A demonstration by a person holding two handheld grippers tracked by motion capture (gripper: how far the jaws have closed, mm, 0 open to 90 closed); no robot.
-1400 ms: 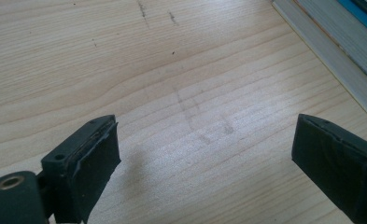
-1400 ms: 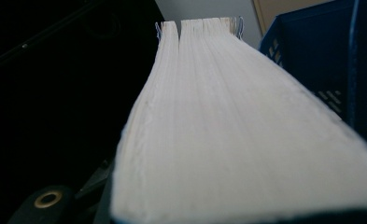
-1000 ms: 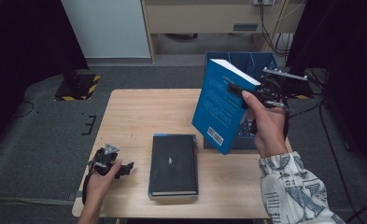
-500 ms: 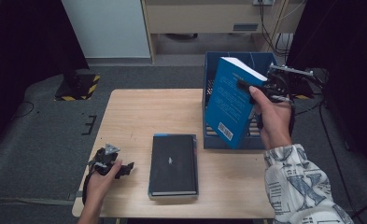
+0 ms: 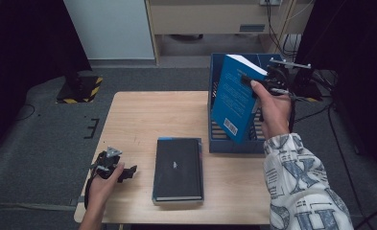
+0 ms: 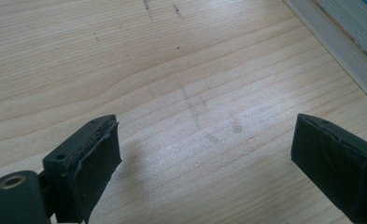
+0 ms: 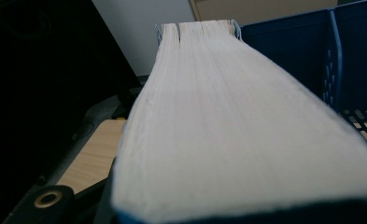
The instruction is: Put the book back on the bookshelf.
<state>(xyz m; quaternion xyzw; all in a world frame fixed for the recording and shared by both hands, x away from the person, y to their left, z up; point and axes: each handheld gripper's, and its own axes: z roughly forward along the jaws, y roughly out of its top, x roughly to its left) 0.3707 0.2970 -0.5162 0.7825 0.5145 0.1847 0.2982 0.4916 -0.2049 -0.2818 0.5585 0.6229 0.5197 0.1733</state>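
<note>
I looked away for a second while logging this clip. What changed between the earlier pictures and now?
The right claw, clamped on the blue book, carried it away from over the table's middle toward the blue crate, where its lower corner now dips inside. The left claw, open, stayed by the table's near edge, and the black book lay unmoved.

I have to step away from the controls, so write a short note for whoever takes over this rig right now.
Right gripper: shut on the blue book, held upright and tilted, its lower end down inside the blue crate at the table's far right.
Left gripper: open, nothing between its jaws, low over the wooden table at the near left.
Black book: flat on the table, near the front edge, beside the crate.
Done: blue book lifted to the crate.
Left: probably seat and release it, then the black book.
</note>
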